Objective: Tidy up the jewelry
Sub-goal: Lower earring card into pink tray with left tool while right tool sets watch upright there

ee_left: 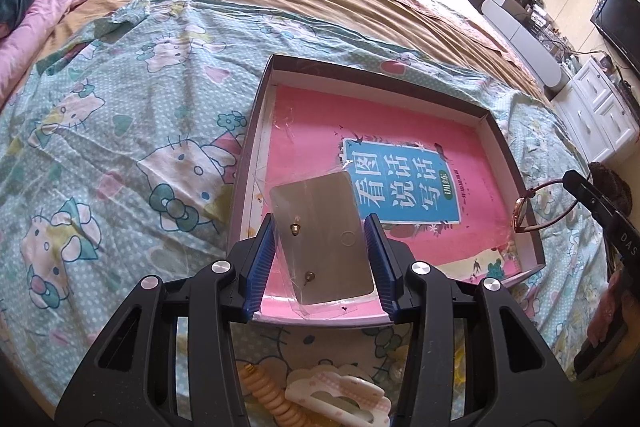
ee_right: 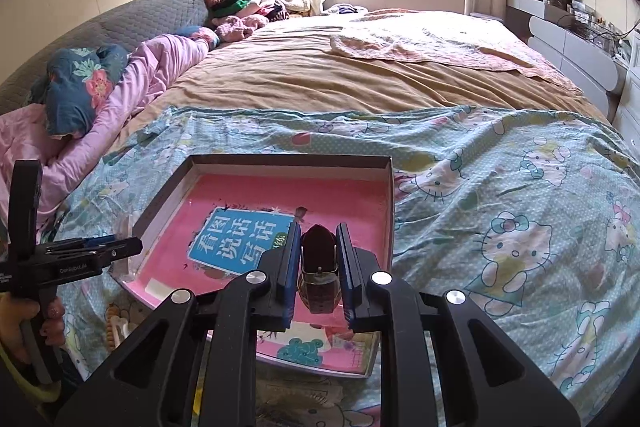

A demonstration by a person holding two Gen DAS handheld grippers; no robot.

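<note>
Earrings card (ee_left: pixel 324 239) in left gripper (ee_left: pixel 325 223) — watch (ee_right: pixel 319 275) (brown strap) in right gripper (ee_right: pixel 319 247).

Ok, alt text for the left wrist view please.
The left gripper holds a grey earring card in a clear sleeve above a shallow box lined with a pink book, on a cartoon-cat bedsheet. At right, the right gripper carries a watch.

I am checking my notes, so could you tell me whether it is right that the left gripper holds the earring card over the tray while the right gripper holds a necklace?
Not quite: the right gripper is shut on a watch, not a necklace, as the right wrist view shows. The left gripper does hold the earring card over the tray.
</note>
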